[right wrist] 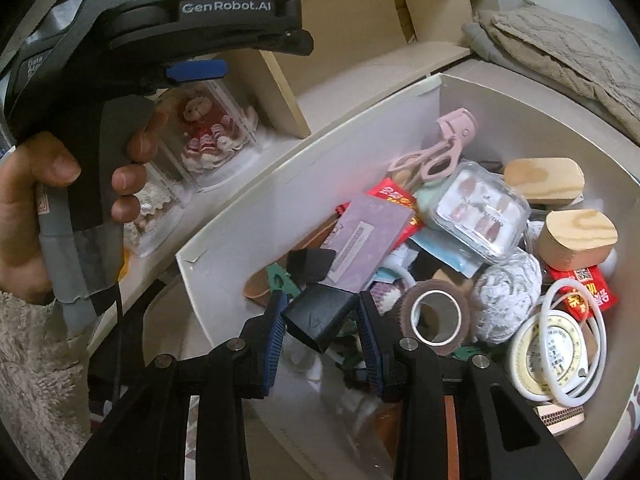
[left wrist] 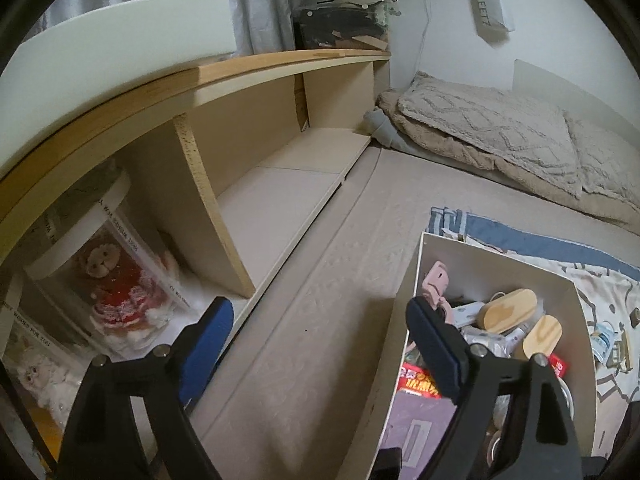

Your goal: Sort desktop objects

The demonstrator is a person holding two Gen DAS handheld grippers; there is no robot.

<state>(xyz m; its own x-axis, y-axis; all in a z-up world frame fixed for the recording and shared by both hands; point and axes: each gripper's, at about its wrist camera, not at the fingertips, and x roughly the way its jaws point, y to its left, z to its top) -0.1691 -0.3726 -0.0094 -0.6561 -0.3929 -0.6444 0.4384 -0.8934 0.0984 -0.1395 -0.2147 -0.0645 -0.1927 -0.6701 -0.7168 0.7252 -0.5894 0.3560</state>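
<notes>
Right wrist view first: the bed [right wrist: 400,76] carries a big white box [right wrist: 304,168] heaped with small clutter, and beside it runs a low wooden shelf [right wrist: 280,84] with a boxed doll [right wrist: 208,128] in its near bay. The left gripper [right wrist: 196,70] sits up high, the person's hand [right wrist: 48,184] wrapped round its handle. From its own camera, the left gripper's fingers [left wrist: 208,340] stand wide apart with nothing between them, pointing at the strip of bed between shelf and box.

Inside the box lie a purple card [right wrist: 368,236], a clear case of press-on nails [right wrist: 480,212], two wooden blocks [right wrist: 576,240], a roll of tape [right wrist: 436,312] and a pink eyelash curler [right wrist: 440,148].

Smallest of all is the black clip [right wrist: 320,316], sitting between the fingers of the right gripper [right wrist: 324,344] over the box's near corner. The jaws are nearly closed, though I can't quite tell whether the pads are pressing on it or have let go.

If the hold is loose, the clip could tip and fall back into the pile, sliding under the card. Lifting fast past the box wall could also knock it free.
</notes>
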